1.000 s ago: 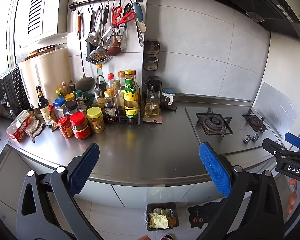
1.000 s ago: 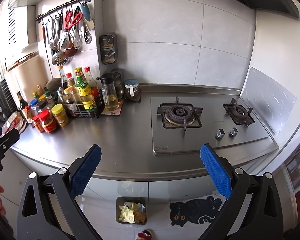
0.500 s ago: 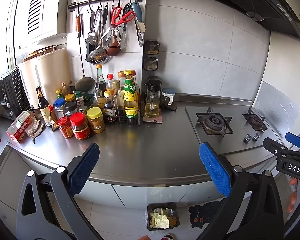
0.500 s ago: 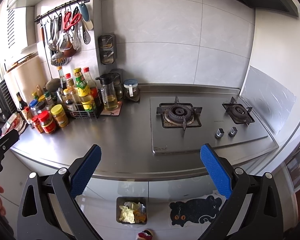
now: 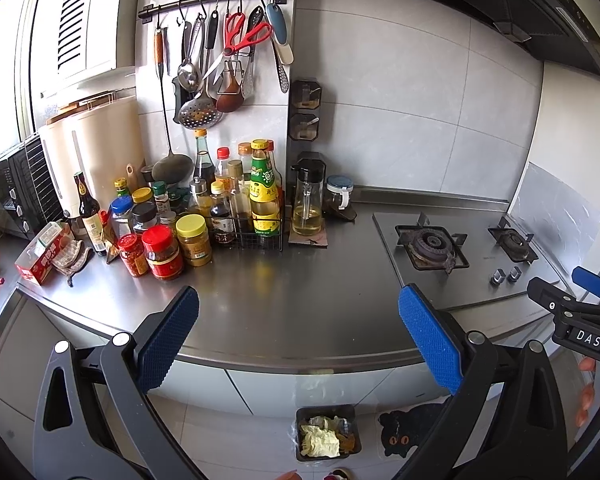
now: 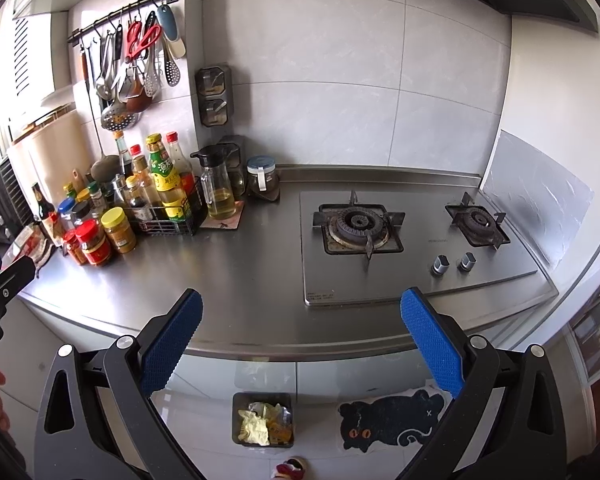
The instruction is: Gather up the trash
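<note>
A small dark trash bin (image 5: 327, 432) stands on the floor below the counter edge, holding crumpled yellow and white wrappers; it also shows in the right wrist view (image 6: 263, 420). My left gripper (image 5: 298, 336) is open and empty, held above the steel counter's (image 5: 284, 304) front edge. My right gripper (image 6: 300, 336) is open and empty, also over the front edge, left of the stove. The right gripper also shows at the right edge of the left wrist view (image 5: 580, 312).
Bottles and jars (image 5: 204, 216) crowd the counter's back left, with a red carton (image 5: 42, 254) and a cloth (image 5: 74, 258) beside them. A two-burner gas stove (image 6: 408, 240) is on the right. Utensils (image 5: 224, 64) hang on the wall. A black cat mat (image 6: 392, 420) lies on the floor.
Both grippers stay open and nearly still; the views shift only very slightly.
</note>
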`<action>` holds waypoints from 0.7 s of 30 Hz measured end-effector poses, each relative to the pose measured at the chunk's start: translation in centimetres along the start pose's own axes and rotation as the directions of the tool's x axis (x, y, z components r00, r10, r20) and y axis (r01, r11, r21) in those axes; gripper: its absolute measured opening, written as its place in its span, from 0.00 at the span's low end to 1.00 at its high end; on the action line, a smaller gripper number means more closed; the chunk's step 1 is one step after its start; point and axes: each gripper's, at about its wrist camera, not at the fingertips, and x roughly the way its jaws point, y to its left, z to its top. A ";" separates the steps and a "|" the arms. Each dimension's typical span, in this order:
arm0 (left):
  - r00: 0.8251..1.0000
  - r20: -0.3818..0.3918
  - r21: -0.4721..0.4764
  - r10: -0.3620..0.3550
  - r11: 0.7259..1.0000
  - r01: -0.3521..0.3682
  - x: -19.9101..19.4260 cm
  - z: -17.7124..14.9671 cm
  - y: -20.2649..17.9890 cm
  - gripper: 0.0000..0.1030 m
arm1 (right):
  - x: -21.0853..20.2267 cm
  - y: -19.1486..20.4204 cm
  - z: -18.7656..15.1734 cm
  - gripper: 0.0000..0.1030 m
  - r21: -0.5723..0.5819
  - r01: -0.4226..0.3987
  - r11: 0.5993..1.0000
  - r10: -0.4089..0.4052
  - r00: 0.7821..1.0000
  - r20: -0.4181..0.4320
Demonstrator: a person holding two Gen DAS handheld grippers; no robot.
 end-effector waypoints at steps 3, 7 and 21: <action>1.000 0.002 0.001 0.000 1.000 0.000 0.0 0.0 0.0 0.92 | 0.0 -0.1 0.0 0.97 0.002 -0.003 1.000 0.003 1.000 -0.002; 1.000 0.001 0.000 0.001 1.000 -0.001 0.0 0.0 0.0 0.92 | 0.1 -0.2 0.0 0.97 0.004 -0.001 1.000 0.001 1.000 -0.002; 1.000 -0.016 0.003 -0.027 1.000 0.027 0.1 0.0 -0.1 0.92 | 0.0 -0.4 -0.1 0.97 0.015 0.002 1.000 -0.002 1.000 0.002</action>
